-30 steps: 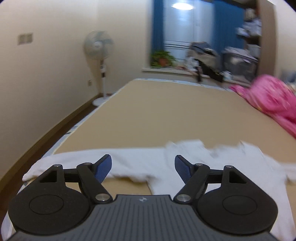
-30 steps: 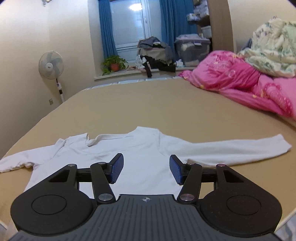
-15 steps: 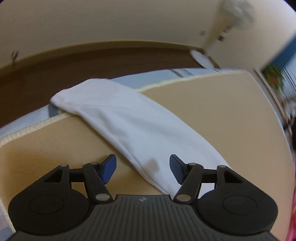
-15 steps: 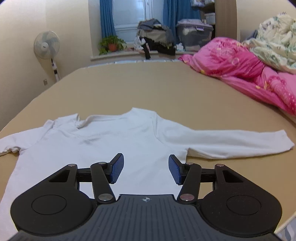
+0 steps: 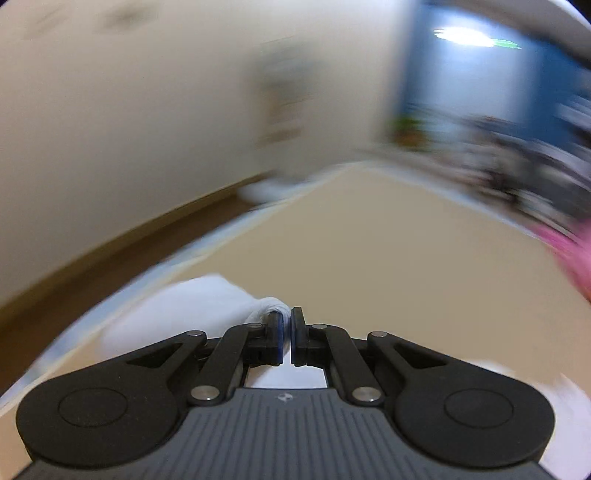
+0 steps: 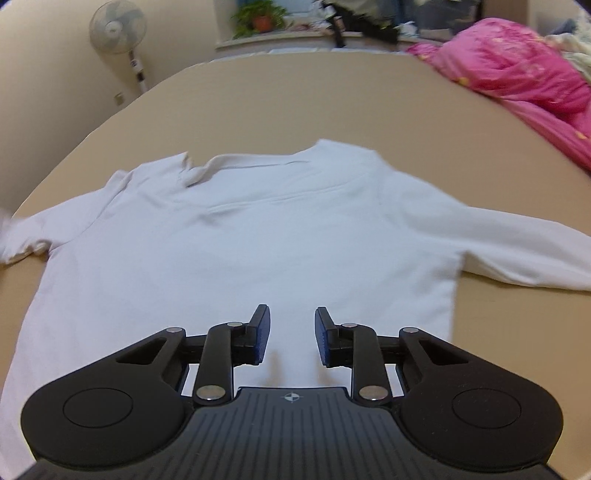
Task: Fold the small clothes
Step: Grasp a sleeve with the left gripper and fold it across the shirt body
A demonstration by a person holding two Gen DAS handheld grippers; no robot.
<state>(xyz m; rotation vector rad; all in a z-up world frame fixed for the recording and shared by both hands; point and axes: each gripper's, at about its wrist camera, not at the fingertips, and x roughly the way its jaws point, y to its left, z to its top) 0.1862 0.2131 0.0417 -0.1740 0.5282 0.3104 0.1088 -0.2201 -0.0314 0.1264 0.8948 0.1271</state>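
Note:
A white long-sleeved shirt (image 6: 258, 229) lies flat on the tan bed (image 6: 314, 96), collar away from me, both sleeves spread out. My right gripper (image 6: 291, 317) hovers low over the shirt's lower body. Its jaws are closing with a gap still between them, and no cloth is pinched there. In the blurred left wrist view my left gripper (image 5: 287, 314) is shut on the shirt's left sleeve (image 5: 192, 306), which bunches at the fingertips near the bed's left edge. The right sleeve (image 6: 517, 243) reaches toward the right edge of the bed.
A pink quilt (image 6: 517, 62) is heaped at the bed's far right. A standing fan (image 6: 118, 26) is by the left wall, and a potted plant (image 6: 260, 18) sits on the sill beyond the bed. Brown floor (image 5: 92, 273) drops away to the left of the bed.
My left gripper swung over the left sleeve and shut on it. My right gripper sank closer to the shirt's body and tilted down, and its jaws narrowed.

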